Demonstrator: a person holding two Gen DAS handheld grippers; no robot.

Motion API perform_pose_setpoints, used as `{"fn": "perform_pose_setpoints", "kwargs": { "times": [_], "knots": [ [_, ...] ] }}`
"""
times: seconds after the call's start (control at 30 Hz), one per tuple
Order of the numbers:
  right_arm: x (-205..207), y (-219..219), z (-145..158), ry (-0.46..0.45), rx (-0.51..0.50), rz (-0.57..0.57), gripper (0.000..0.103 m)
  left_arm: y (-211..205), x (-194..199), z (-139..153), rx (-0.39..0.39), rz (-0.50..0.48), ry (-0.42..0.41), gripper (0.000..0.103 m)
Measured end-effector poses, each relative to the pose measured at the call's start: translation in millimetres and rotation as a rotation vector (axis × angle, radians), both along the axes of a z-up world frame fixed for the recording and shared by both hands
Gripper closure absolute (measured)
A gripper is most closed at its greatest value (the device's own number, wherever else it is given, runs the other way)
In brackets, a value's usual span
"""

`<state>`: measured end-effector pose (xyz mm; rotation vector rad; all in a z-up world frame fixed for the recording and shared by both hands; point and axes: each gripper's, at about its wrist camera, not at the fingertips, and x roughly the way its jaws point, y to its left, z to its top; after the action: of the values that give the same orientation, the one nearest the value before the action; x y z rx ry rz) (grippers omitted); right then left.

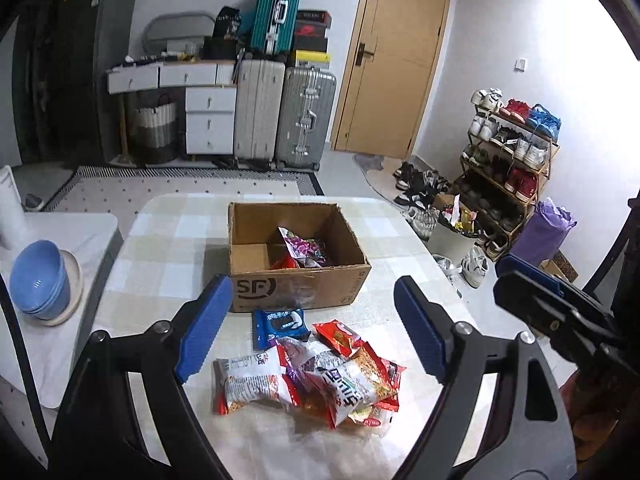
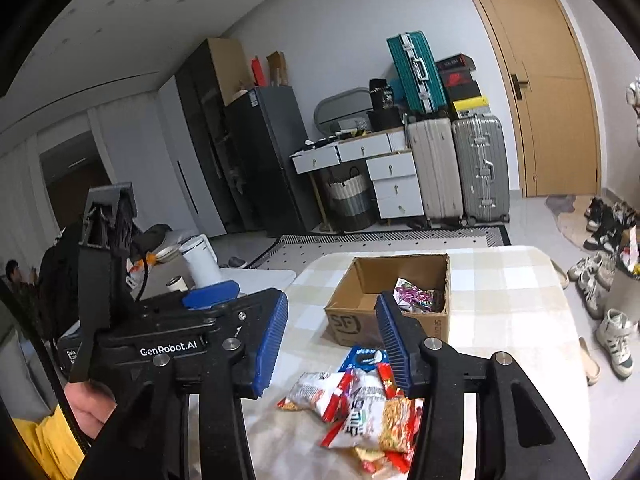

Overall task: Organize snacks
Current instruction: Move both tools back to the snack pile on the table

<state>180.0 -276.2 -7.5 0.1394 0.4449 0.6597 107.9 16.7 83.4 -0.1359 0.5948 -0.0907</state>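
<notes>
An open cardboard box (image 1: 296,288) (image 2: 360,320) stands on the checked table and holds a purple snack bag (image 1: 304,246) (image 2: 414,294) and a red one. In front of it lies a pile of snack packets (image 1: 316,376) (image 2: 360,404), with a blue Oreo pack (image 1: 280,326) (image 2: 364,358) nearest the box. My left gripper (image 1: 312,332) is open and empty, raised above the pile. My right gripper (image 2: 332,344) is open and empty, above the pile's left side; it also shows in the left wrist view (image 1: 532,292) at the right.
Stacked blue bowls (image 1: 40,280) sit on a white side table at the left. A white kettle (image 2: 202,260) stands there too. Beyond the table are suitcases (image 1: 280,116), drawers, a door and a shoe rack (image 1: 508,168) at the right.
</notes>
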Motion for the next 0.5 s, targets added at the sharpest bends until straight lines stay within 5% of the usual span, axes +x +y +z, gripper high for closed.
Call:
{"fn": "perform_pose_setpoints", "kwargs": {
  "times": [0.13,0.3,0.5],
  "knots": [
    [-23.5,-4.2,1.1,-0.032,0.023,-0.012,0.041,-5.5,-29.7,10.4,0.019,0.012,-0.047,0.021],
    [-54.7,-9.2,-7.9,-0.096,0.044,-0.020,0.040,1.8,-63.9,10.3,-0.031,0.032,-0.064,0.021],
    [-70.6,-5.8,-32.5,-0.104,-0.004,-0.010,0.034,7.5,-85.7,-11.2,-0.002,0.051,-0.049,0.020]
  ]
}}
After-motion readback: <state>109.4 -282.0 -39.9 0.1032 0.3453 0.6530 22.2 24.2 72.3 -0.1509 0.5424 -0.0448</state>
